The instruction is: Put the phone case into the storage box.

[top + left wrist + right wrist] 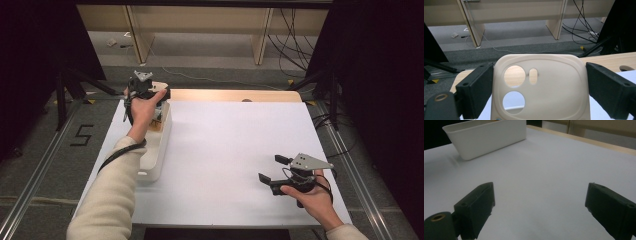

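Item 1 — phone case (541, 87), cream, soft-looking, with two round camera cut-outs and a small oval slot. I hold it between the jaws of my left hand-held gripper (539, 86), which press on its two long edges; gripped by the edges, its flat back faces the camera and stays unmarked. In the high view this left hand-held gripper (150, 95) sits over the far end of the white bin, raised above it, so I judge the case is being lifted out of the bin or carried to it; I cannot tell which.

Item 2 — white bin (159, 150), long plastic tub at the left edge of the table (235, 150). It also appears in the right gripper view (486, 137), well apart from those jaws. Something tan lies inside near my left hand; too hidden to name.

Item 3 — my right hand-held gripper (275, 170), low over the near right part of the table, jaws spread wide with nothing between them (539, 207). Placed clear of the bin, it looks parked and ready to receive or steady the case.

Item 4 — table covering, plain white; wooden edge at the far side.
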`<move>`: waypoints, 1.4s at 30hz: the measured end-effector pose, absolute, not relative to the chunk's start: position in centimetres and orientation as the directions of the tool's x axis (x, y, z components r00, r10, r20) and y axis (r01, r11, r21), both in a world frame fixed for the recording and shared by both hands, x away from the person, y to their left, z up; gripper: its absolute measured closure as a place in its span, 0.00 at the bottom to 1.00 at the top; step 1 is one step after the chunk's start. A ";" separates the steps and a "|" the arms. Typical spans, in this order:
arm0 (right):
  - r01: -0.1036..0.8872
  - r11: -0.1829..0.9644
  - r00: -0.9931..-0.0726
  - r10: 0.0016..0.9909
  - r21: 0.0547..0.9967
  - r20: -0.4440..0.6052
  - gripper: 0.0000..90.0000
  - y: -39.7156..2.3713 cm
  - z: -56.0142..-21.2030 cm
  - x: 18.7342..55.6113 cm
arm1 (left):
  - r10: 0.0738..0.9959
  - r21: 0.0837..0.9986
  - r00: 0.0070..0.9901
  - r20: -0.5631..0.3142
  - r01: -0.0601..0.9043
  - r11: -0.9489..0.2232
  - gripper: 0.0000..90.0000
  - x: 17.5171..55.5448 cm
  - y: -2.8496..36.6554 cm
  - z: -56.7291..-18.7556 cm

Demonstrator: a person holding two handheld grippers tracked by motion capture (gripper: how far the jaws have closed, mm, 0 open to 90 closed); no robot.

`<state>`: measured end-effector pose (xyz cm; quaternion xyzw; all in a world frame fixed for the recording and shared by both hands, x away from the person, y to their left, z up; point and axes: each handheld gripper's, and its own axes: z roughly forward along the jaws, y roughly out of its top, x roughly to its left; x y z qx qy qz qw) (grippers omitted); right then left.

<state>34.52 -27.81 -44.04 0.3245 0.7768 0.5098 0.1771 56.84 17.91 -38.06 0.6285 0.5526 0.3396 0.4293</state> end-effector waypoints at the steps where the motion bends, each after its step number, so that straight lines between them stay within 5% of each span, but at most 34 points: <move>1: 0.324 0.270 -0.727 0.685 0.907 0.056 0.11 -27.8 -44.0 34.5 | 0.986 0.915 0.158 -0.046 0.404 -0.022 0.12 56.9 17.9 -38.1; 42: 0.323 0.268 -0.729 0.682 0.907 0.058 0.11 -27.7 -44.1 34.5 | 0.987 0.908 0.156 -0.037 0.419 -0.032 0.12 58.0 17.8 -38.2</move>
